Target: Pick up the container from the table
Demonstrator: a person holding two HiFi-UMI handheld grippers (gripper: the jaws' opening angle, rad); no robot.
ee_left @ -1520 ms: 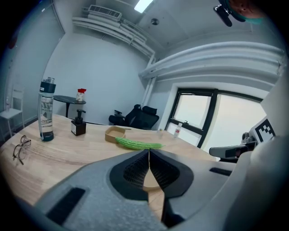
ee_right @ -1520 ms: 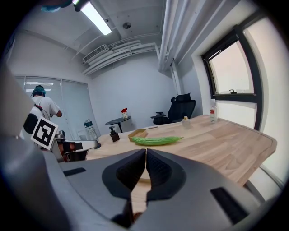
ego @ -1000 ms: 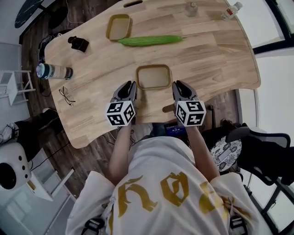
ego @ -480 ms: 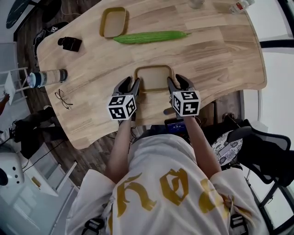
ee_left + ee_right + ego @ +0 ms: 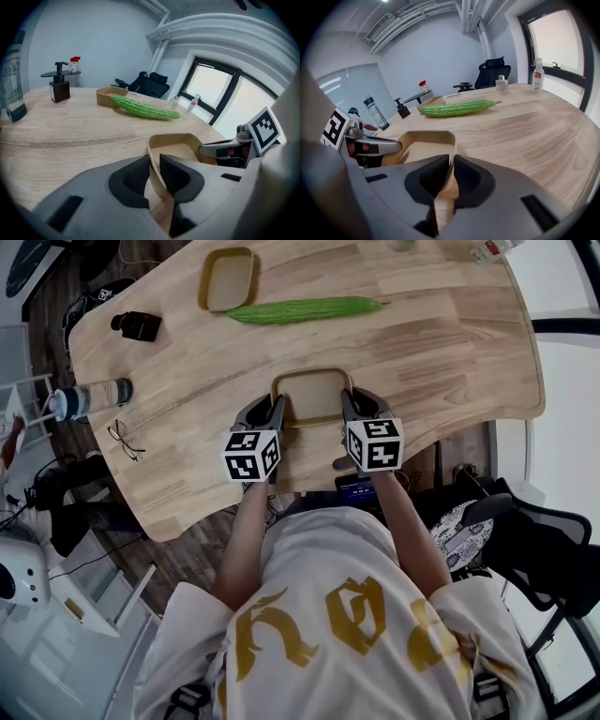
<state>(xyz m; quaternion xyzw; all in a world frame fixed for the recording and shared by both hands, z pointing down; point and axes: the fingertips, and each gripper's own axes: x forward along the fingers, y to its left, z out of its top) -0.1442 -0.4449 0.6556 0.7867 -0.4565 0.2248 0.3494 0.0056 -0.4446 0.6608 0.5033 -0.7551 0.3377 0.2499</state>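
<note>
A shallow tan container (image 5: 312,395) sits on the wooden table (image 5: 441,352) near its front edge. My left gripper (image 5: 277,409) is at its left wall and my right gripper (image 5: 346,406) at its right wall. In the left gripper view the container's (image 5: 180,149) thin rim stands between the jaws of the left gripper (image 5: 154,171), and the pads press on it. The right gripper view shows the same: the rim of the container (image 5: 423,144) is pinched by the right gripper (image 5: 452,176). Both pairs of jaws have just been closing on that rim. The container rests on the table.
A long green gourd (image 5: 305,309) lies across the table behind the container, with a second tan container (image 5: 228,279) beyond it. A black pump bottle (image 5: 137,325), a lying bottle (image 5: 89,396) and glasses (image 5: 122,439) are at the left. An office chair (image 5: 534,549) stands at the right.
Both grippers moved forward and down from just short of the container's near corners onto its side walls. Their jaws now stand around the rim on each side.
</note>
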